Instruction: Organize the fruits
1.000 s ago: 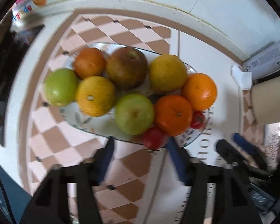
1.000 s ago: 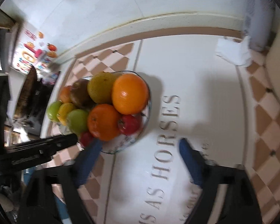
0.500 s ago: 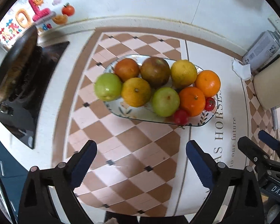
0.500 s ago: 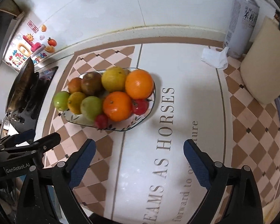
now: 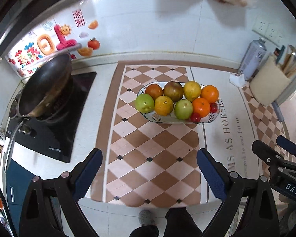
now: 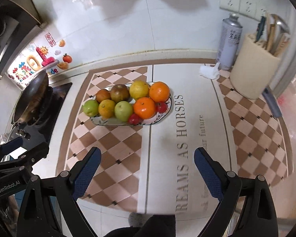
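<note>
Fruits fill the oval plate (image 5: 207, 120) that sits on the checked mat (image 5: 154, 158), toward the back of the surface, well apart from both tongs. They lie in two neat rows: a green apple (image 5: 144, 103), a yellow-orange citrus (image 5: 163, 105), a second green apple (image 5: 183, 109) and an orange (image 5: 200, 107) in front; a dark orange (image 5: 154, 91), a brownish apple (image 5: 173, 91), a lemon-yellow fruit (image 5: 192, 90) and a bright orange (image 5: 209, 93) behind. Two small red tomatoes (image 6: 135, 119) are tucked at the near right end. Skins look smooth and whole, and nothing has spilled off the rim.

Judging from this, the sorting seems finished or nearly so; no loose fruit shows anywhere on the surface. The left tongs (image 5: 148, 174) and right tongs (image 6: 147, 172) both hang spread wide and empty above the mat's near edge. A wok (image 5: 44, 86) rests on the hob at the left.
</note>
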{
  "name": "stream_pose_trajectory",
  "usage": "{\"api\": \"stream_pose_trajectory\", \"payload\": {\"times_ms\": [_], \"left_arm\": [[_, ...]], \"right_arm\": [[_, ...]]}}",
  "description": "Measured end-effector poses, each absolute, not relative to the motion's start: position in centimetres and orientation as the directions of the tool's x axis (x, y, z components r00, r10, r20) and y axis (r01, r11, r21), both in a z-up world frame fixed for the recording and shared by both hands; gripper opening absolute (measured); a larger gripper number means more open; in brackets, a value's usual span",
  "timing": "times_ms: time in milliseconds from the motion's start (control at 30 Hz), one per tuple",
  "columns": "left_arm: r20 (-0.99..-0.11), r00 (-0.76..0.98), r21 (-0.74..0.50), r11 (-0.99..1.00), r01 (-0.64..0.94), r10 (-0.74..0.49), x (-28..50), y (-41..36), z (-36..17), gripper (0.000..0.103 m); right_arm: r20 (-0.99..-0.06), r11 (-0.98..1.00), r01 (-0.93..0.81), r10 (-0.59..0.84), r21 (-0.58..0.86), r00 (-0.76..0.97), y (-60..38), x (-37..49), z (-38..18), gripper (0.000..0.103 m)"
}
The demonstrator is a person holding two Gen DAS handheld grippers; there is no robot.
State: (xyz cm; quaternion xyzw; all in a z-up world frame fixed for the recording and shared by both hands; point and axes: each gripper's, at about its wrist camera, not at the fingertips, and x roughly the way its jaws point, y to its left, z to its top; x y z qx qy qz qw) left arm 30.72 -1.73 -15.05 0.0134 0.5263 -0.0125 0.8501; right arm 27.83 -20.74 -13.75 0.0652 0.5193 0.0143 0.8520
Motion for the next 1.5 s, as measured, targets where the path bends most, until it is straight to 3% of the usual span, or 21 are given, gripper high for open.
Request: {"api": "stream_pose_trajectory", "payload": {"times_ms": [967,1500], "left_arm": [[-0.798,0.597,-0.042,0.996,0.074,-0.078,11.8,1.2,-1.6,0.098],[-0.773,0.633,-0.034,0.999,0.038,-0.05,9.6,1.9,0.4,0.098]], "right_arm": [[-0.745,0.994,0.012,0.076,0.112,0.663,-18.1,5.7,4.8,0.098],[-0.727,0.995,-0.016,0.086,0.103,0.682,-17.3,3.7,7.2,0.098]]}}
